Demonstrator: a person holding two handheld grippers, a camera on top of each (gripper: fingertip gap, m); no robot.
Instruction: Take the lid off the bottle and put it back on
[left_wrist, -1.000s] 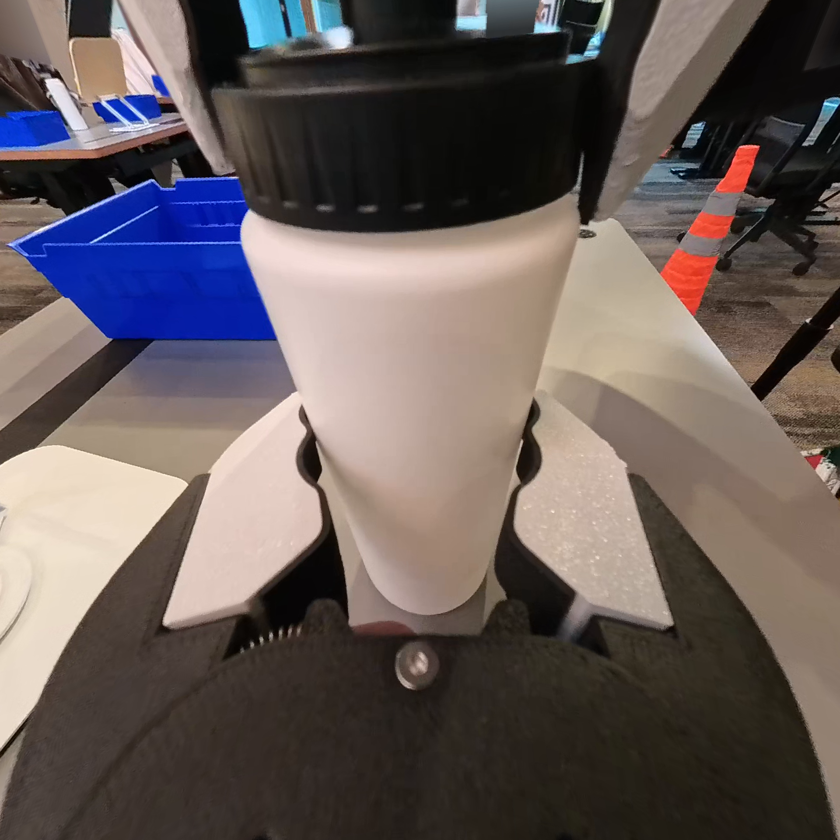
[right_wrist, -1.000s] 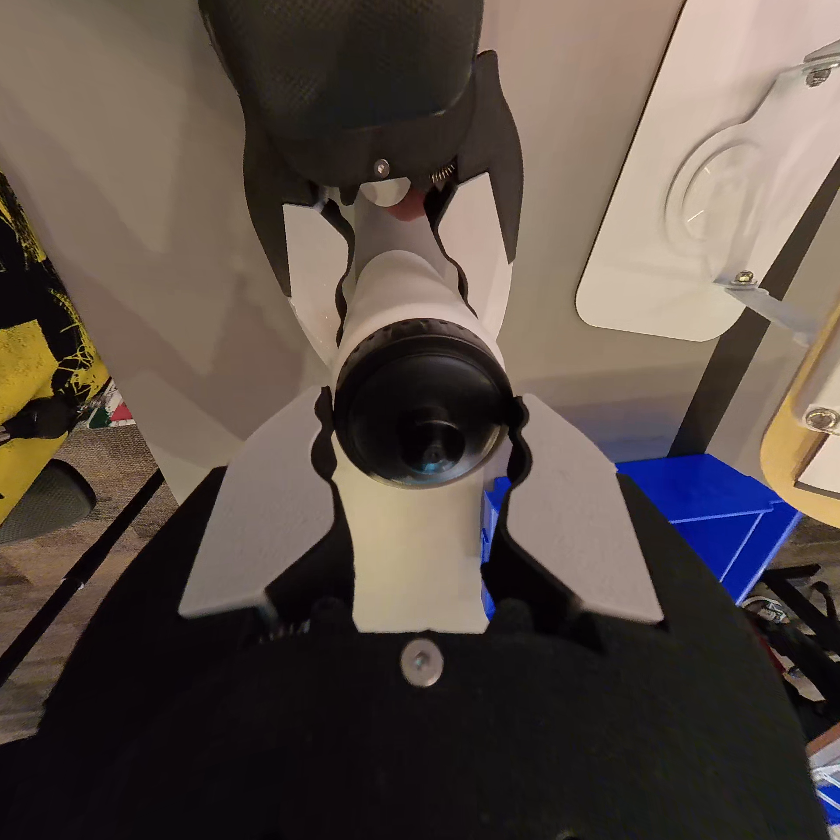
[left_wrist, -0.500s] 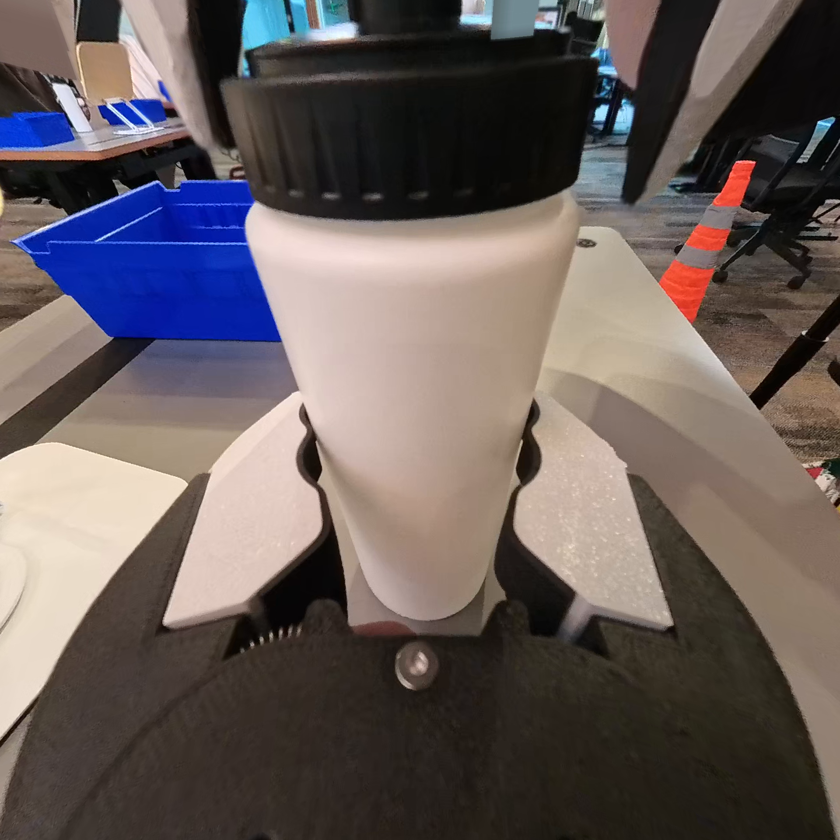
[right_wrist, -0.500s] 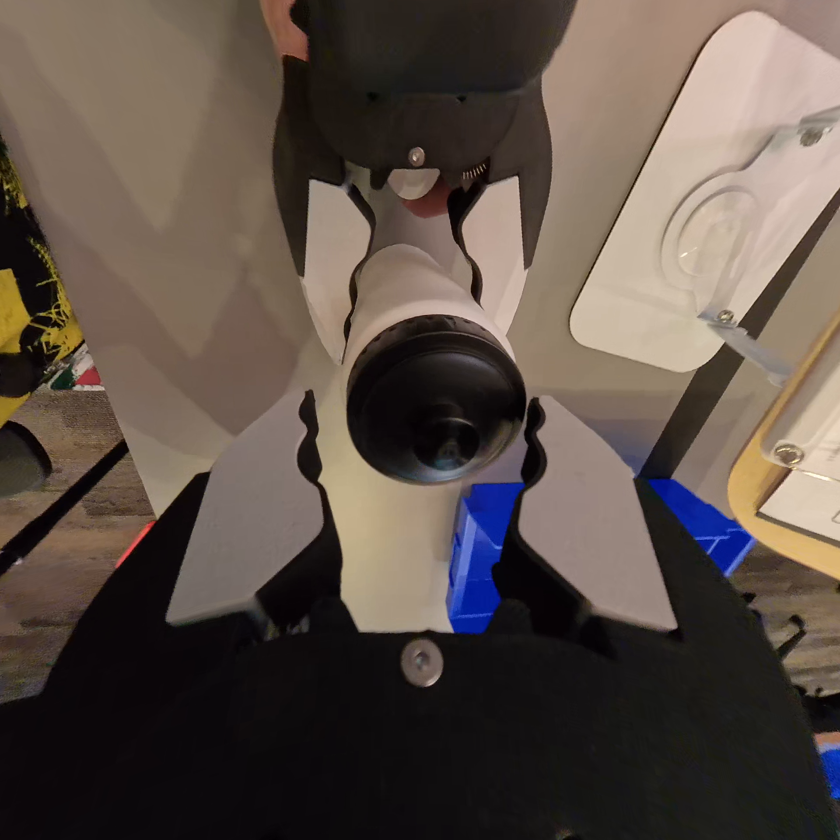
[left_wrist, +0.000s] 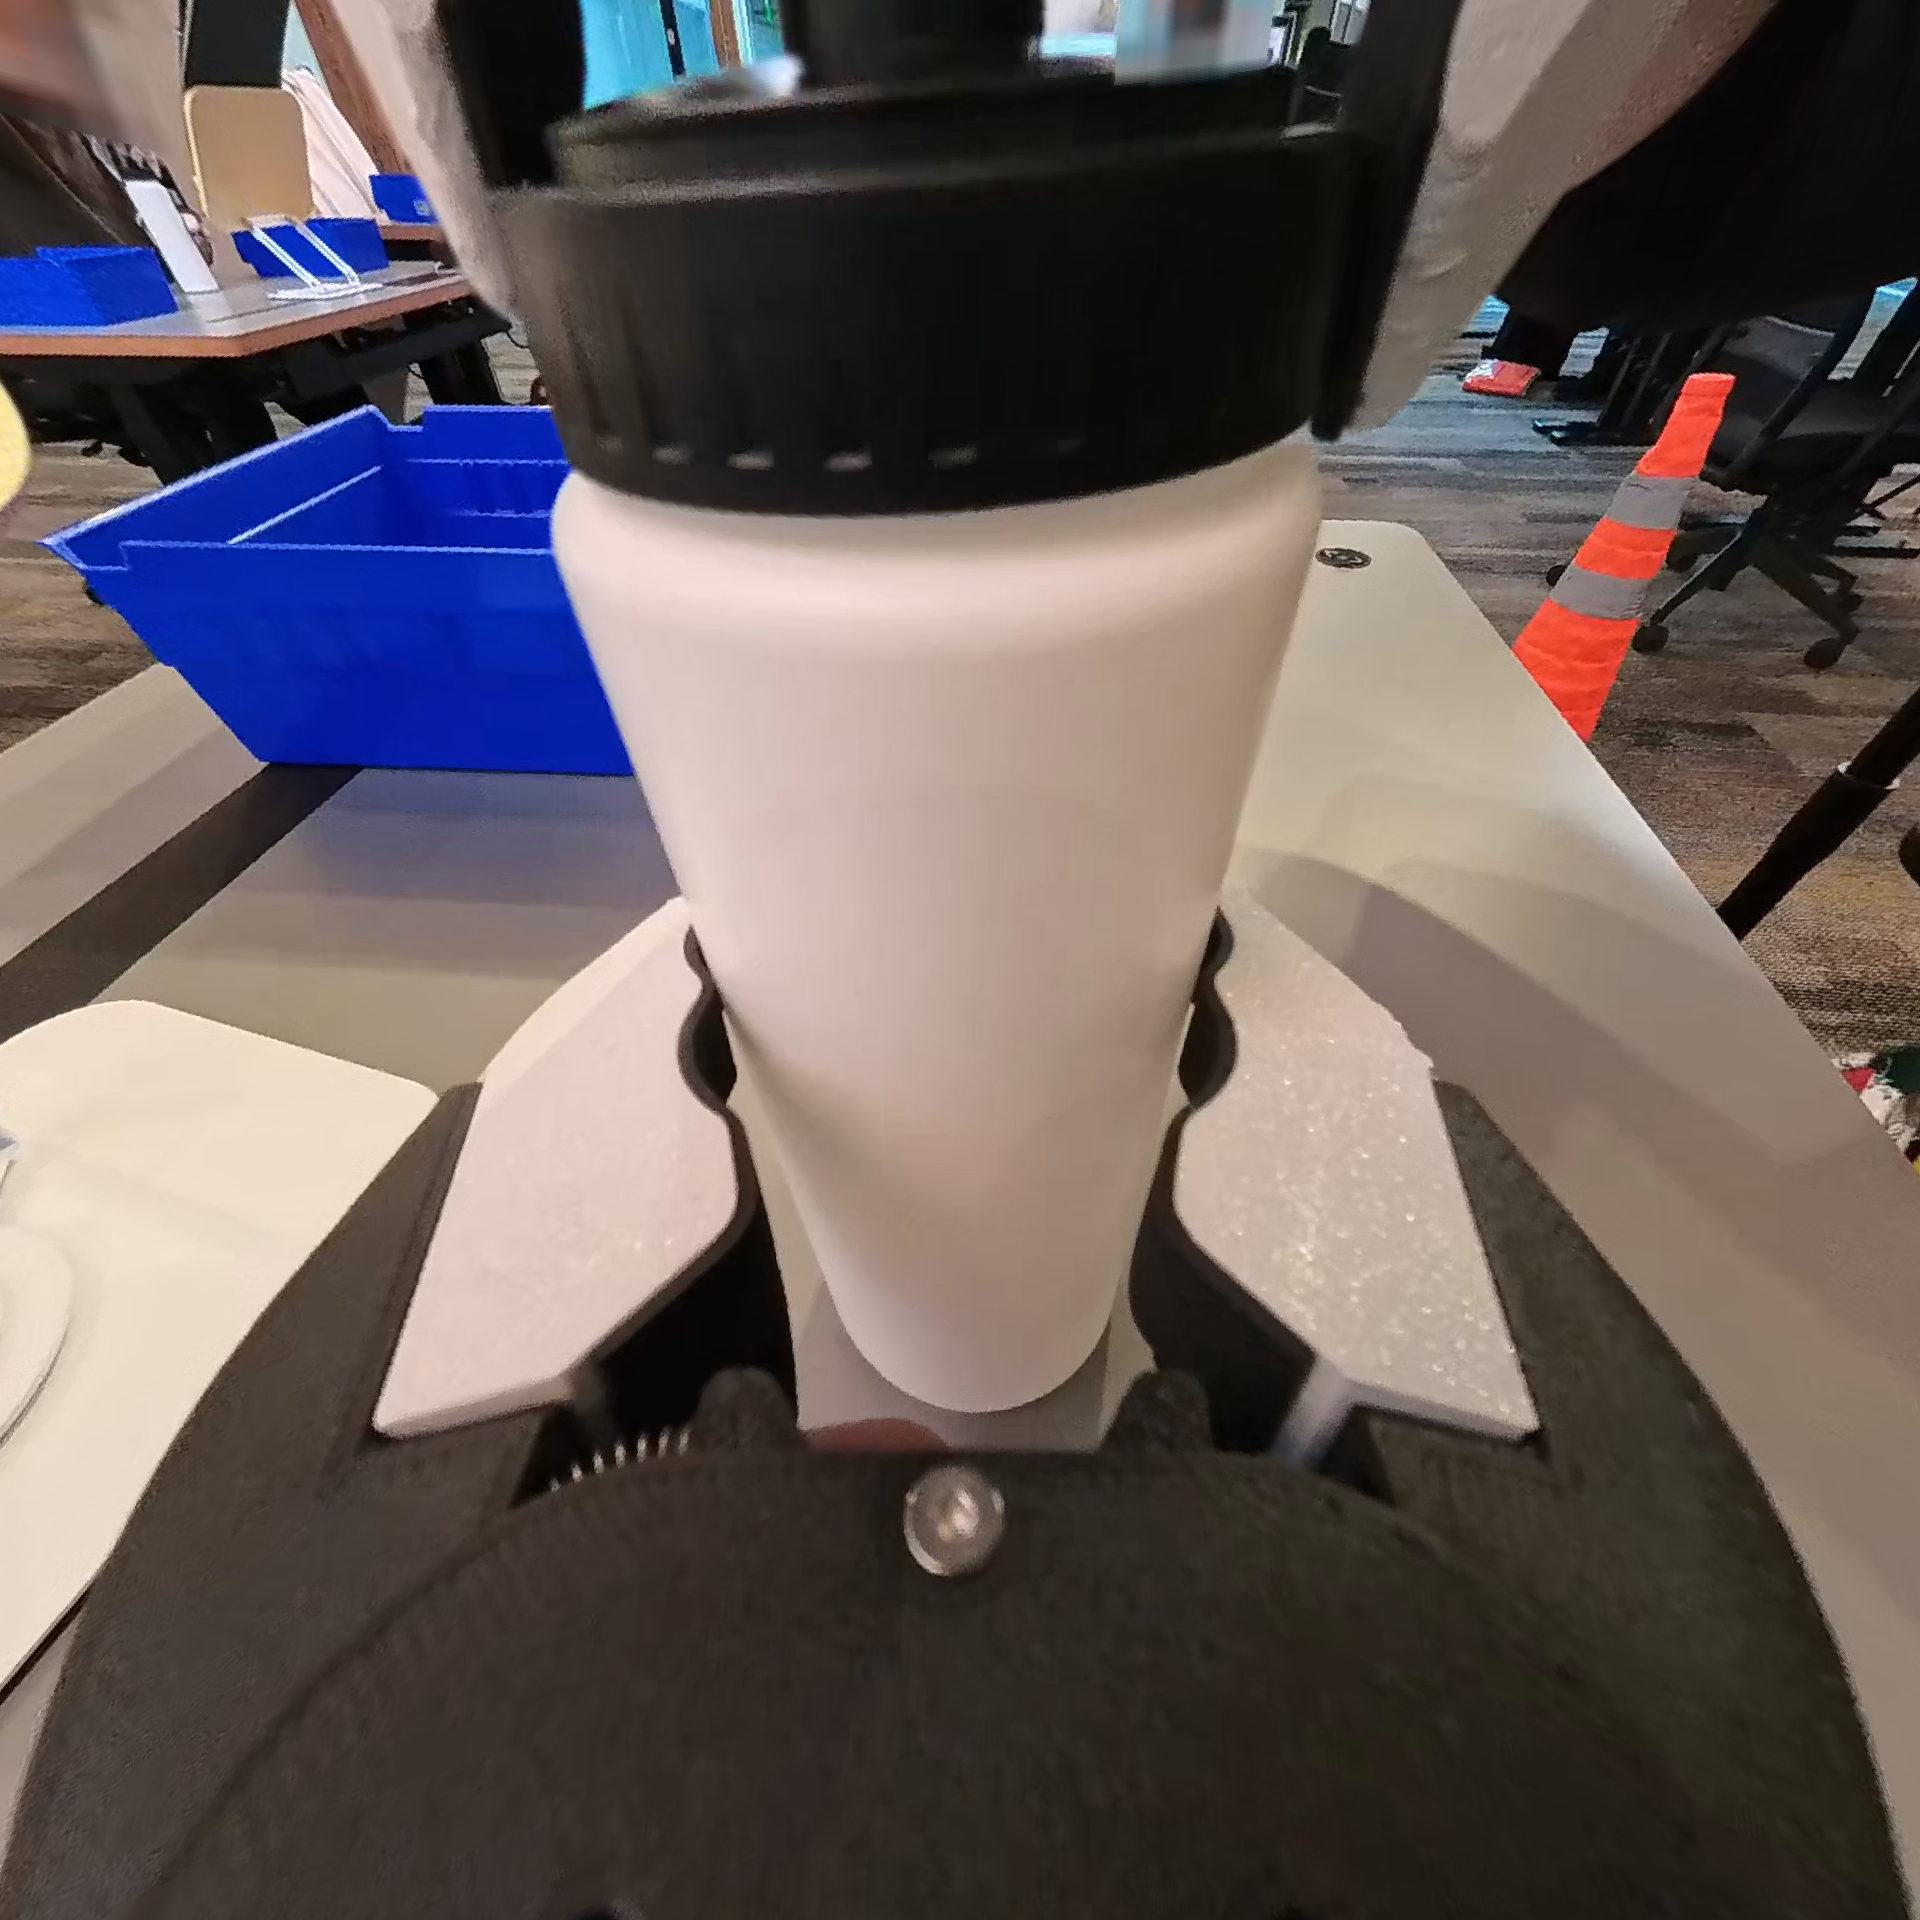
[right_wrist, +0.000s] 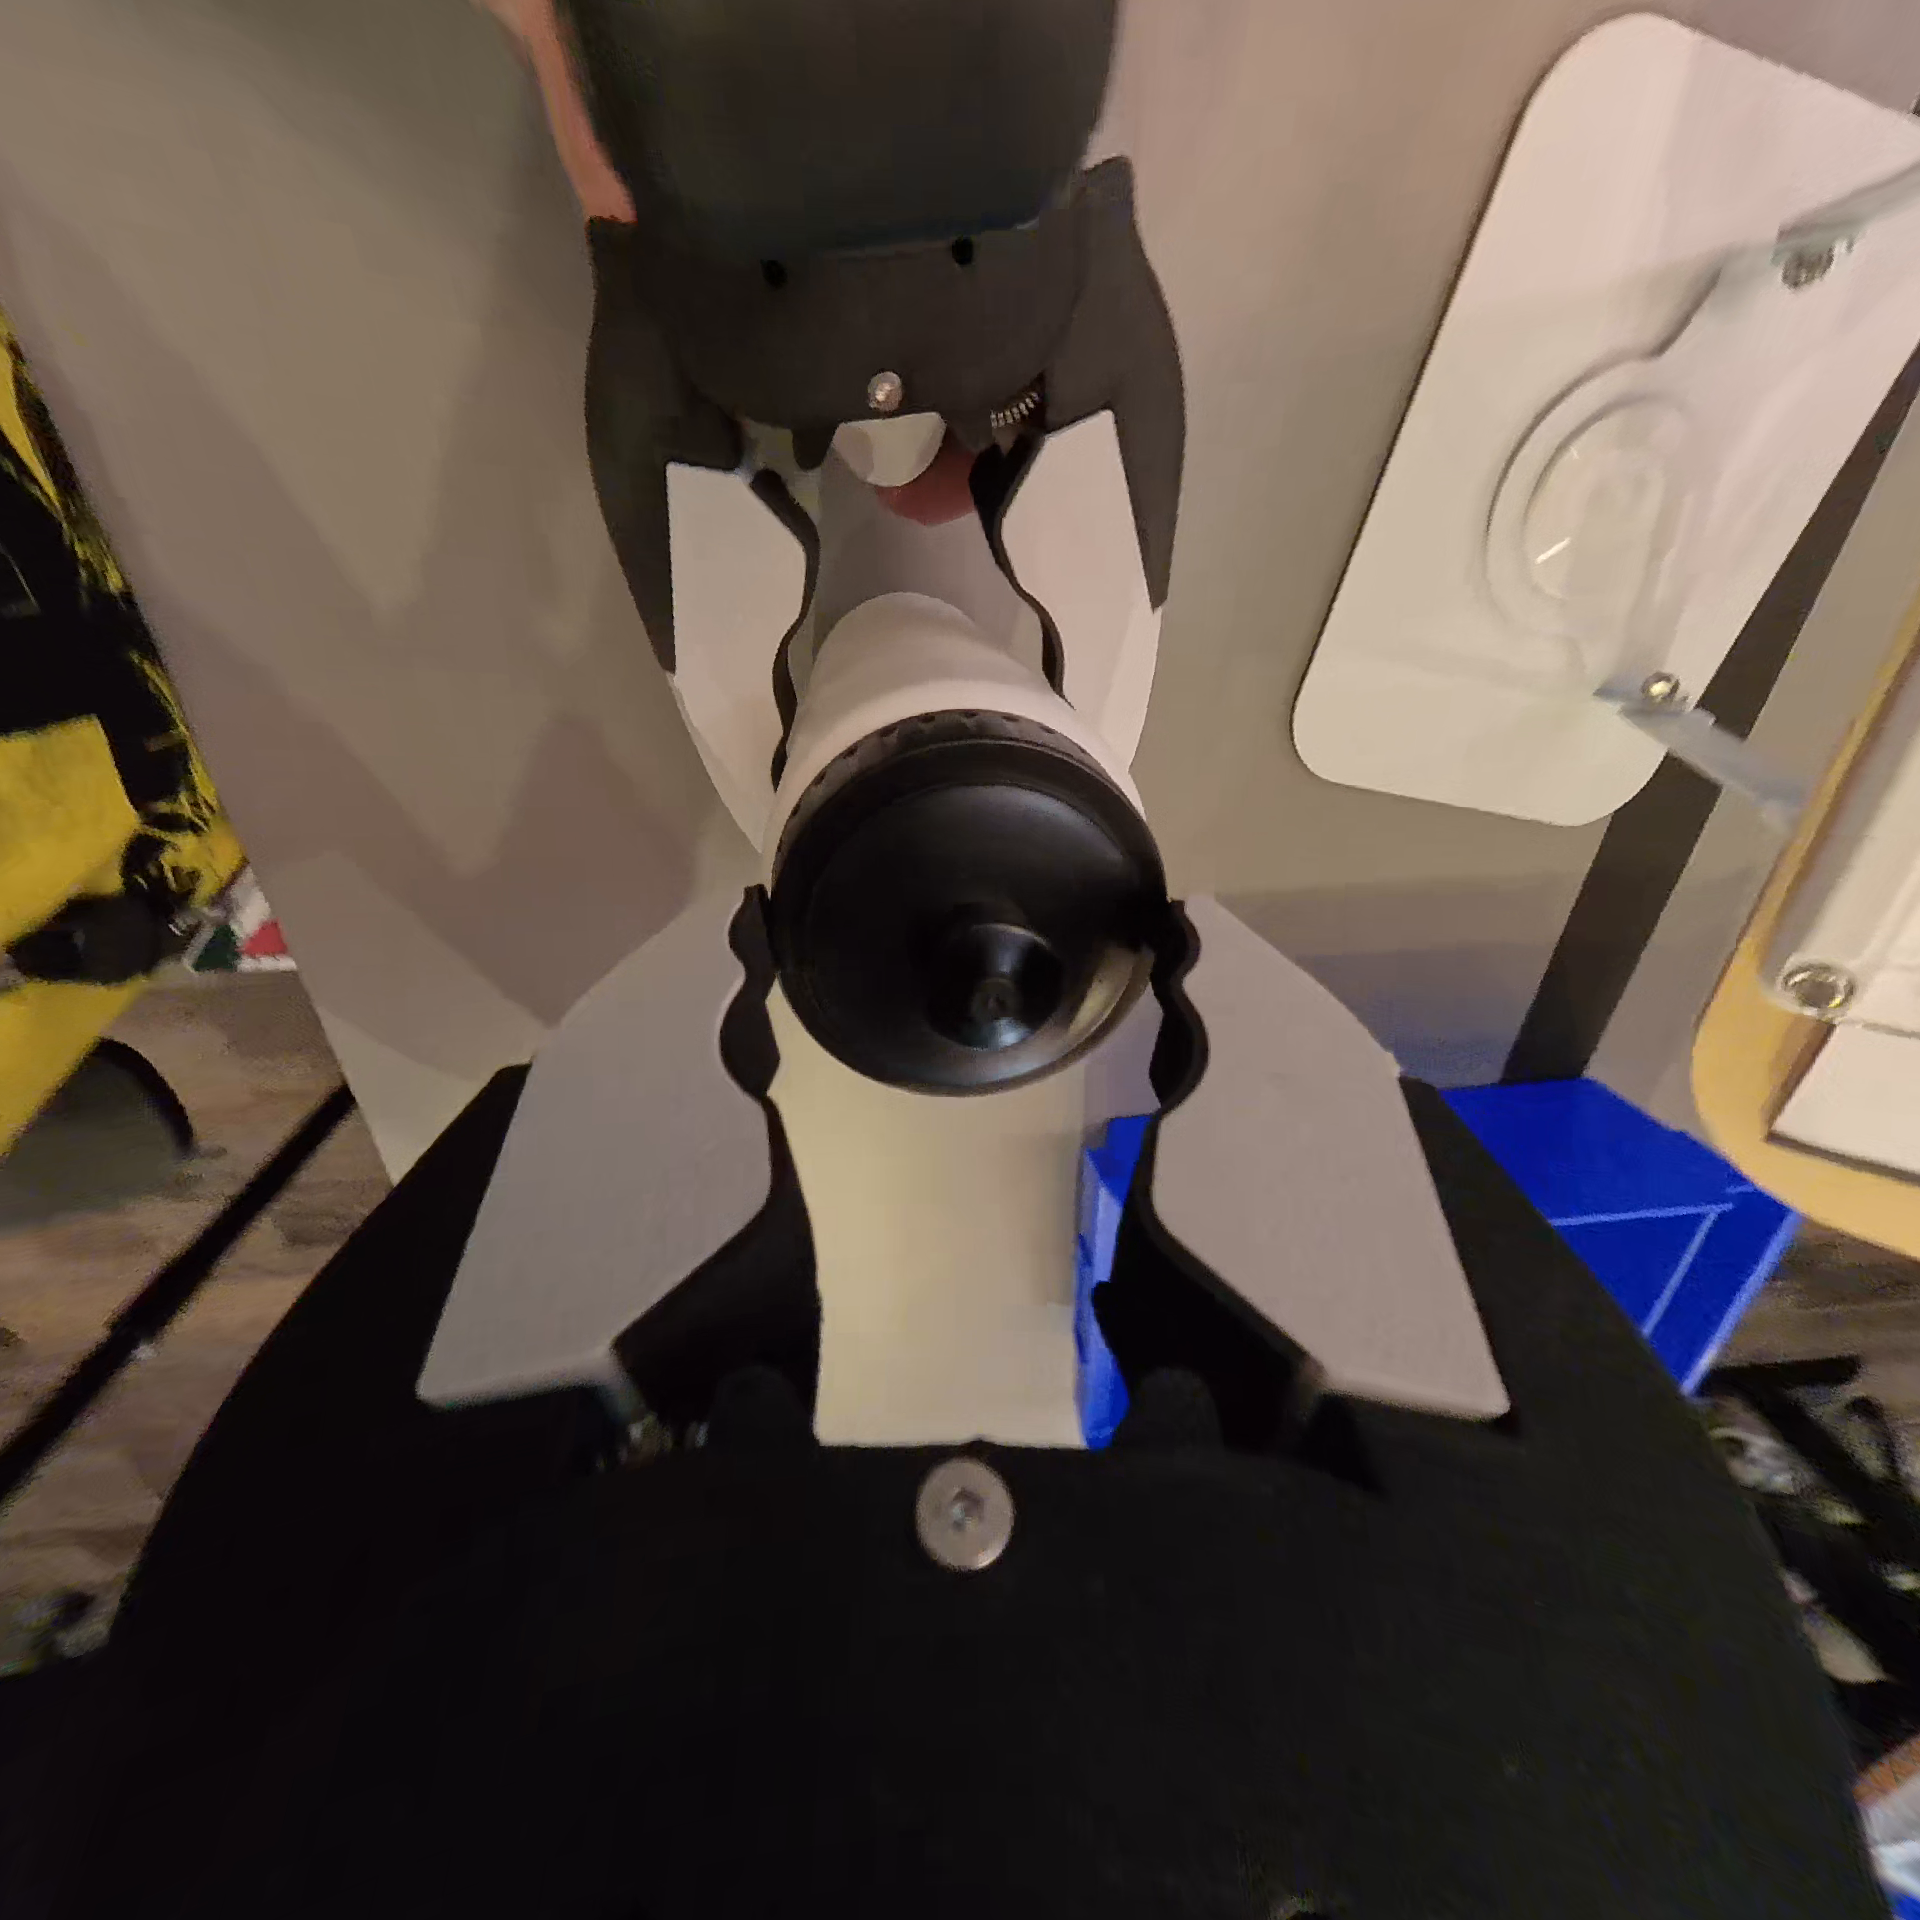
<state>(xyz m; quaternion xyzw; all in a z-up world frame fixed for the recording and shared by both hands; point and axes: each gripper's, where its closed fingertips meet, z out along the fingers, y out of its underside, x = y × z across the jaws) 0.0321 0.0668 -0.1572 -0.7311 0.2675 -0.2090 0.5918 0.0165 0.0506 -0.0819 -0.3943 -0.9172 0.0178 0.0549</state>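
A white bottle (left_wrist: 935, 831) with a black ribbed lid (left_wrist: 935, 343) stands upright over the grey table (left_wrist: 1507, 883). My left gripper (left_wrist: 956, 956) is shut on the bottle's lower body. My right gripper (right_wrist: 961, 925) comes down from above, and both its fingers press the sides of the lid (right_wrist: 966, 935). In the left wrist view its fingers (left_wrist: 1403, 208) flank the lid. The right wrist view looks down on the bottle (right_wrist: 914, 665) and the left gripper (right_wrist: 920, 675) below it. The lid sits on the bottle's neck.
A blue bin (left_wrist: 343, 623) stands on the table behind the bottle, to the left. A white tray (left_wrist: 156, 1195) lies at the near left. An orange cone (left_wrist: 1621, 561) and office chairs stand on the floor to the right.
The right gripper held the lid a second ago, opened off it half a second ago, and has now closed on it again. The left gripper kept its hold on the bottle.
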